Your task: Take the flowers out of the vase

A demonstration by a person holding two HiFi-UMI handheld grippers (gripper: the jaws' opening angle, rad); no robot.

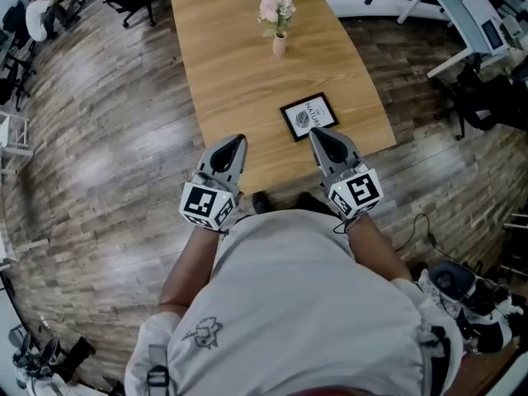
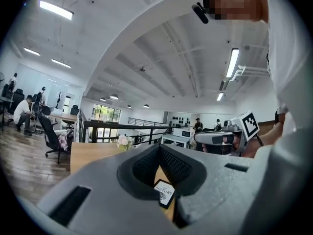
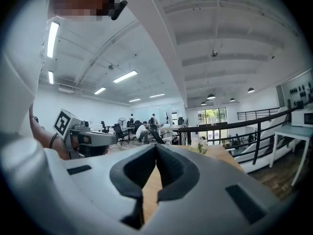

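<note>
Both grippers sit at the near edge of the surface (image 1: 239,81), side by side and pointing level toward its far end. The left gripper (image 1: 241,139) has its jaws together with nothing between them, and the right gripper (image 1: 316,134) is closed and empty too. Held this way, they look like tools carried toward the work rather than ones set for a grasp. Neither is anywhere near the task's things yet, so closed jaws cost nothing for now.

Just beyond the right gripper, toward the near right corner, a black-framed card (image 1: 308,116) lies flat on the wood. It sits slightly askew to the edges and apart from everything else, so it seems to be bystander clutter, though it lies close to the right gripper's line ahead.

Well beyond it, near the far edge and roughly midway across, the small pink vase (image 1: 280,44) stands upright. The pale pink flowers (image 1: 275,10) are still in it, with their stems down in the neck and the blooms bunched above. One gripper will likely need to steady the vase while the other, opened, takes the stems.
</note>
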